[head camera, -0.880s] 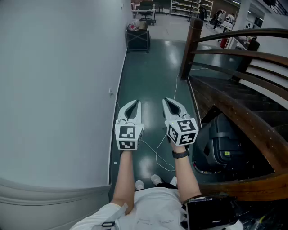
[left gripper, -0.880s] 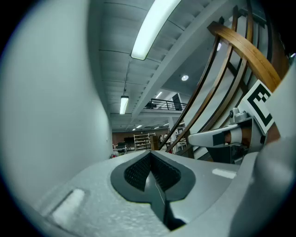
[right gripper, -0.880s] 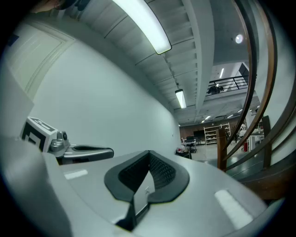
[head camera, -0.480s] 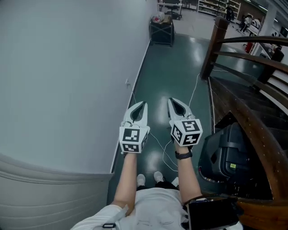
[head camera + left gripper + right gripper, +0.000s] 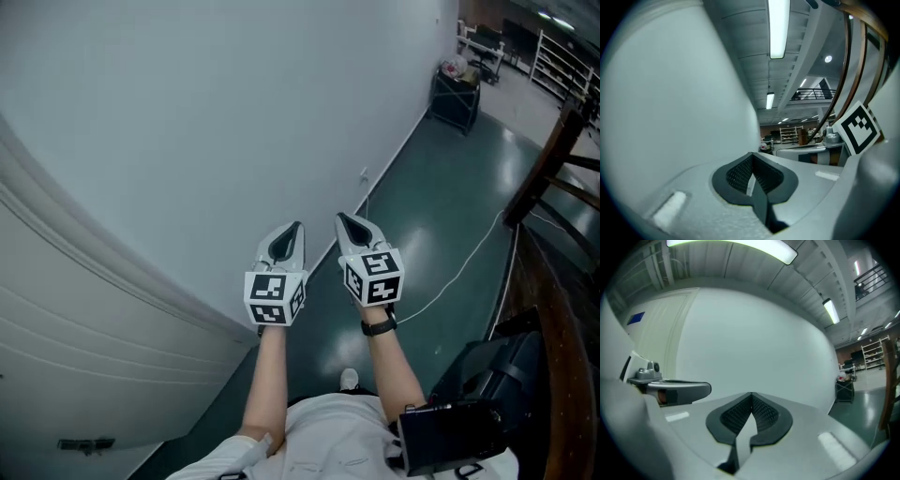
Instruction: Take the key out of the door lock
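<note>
The left tool (image 5: 296, 227) and the right tool (image 5: 341, 218) are held shut, with nothing in them. More of the white door (image 5: 66, 356) is now seen at the lower left than before; the key cannot be made out

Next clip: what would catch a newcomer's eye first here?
Two grippers with marker cubes, the left gripper and right gripper, are held side by side at the centre of the head view, both shut and empty, pointing toward a bare pale wall. A white panelled door fills the lower left. A dark wooden railing runs down the right edge.
</note>
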Available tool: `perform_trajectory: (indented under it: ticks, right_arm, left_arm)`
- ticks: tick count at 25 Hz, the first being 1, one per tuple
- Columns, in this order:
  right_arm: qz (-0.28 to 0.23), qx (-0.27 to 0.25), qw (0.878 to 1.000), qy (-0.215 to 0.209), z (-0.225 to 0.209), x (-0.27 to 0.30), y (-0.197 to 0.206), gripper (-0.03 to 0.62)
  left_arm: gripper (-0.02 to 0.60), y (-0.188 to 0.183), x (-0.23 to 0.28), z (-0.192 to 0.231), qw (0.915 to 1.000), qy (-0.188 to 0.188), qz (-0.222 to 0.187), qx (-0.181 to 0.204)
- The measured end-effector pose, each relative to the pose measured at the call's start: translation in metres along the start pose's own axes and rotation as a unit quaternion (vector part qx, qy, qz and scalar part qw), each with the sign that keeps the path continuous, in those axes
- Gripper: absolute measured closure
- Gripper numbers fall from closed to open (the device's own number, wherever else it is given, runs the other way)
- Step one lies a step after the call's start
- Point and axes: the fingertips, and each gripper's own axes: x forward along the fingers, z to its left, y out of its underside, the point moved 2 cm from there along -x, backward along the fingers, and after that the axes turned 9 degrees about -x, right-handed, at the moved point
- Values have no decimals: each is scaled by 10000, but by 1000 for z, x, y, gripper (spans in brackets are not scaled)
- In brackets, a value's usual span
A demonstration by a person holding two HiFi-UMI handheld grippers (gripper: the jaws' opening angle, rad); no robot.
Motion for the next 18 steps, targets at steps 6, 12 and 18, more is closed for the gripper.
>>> perform_trajectory:
  ticks: [6, 12, 18]
  right_arm:
    - [-242, -192, 9925, -1186, 160, 52, -43, 599]
    - [-368, -443, 9514, -3025, 373, 74, -60, 599]
    - [-685, -587, 9052, -4153, 536, 37, -64, 599]
  left_arm:
    - [580, -24, -119, 112, 9943, -896, -83, -580]
    - [580, -32, -283, 211, 9705, -2276, -551, -569]
    - [580, -26, -445, 256, 9368, -3225, -988, -930]
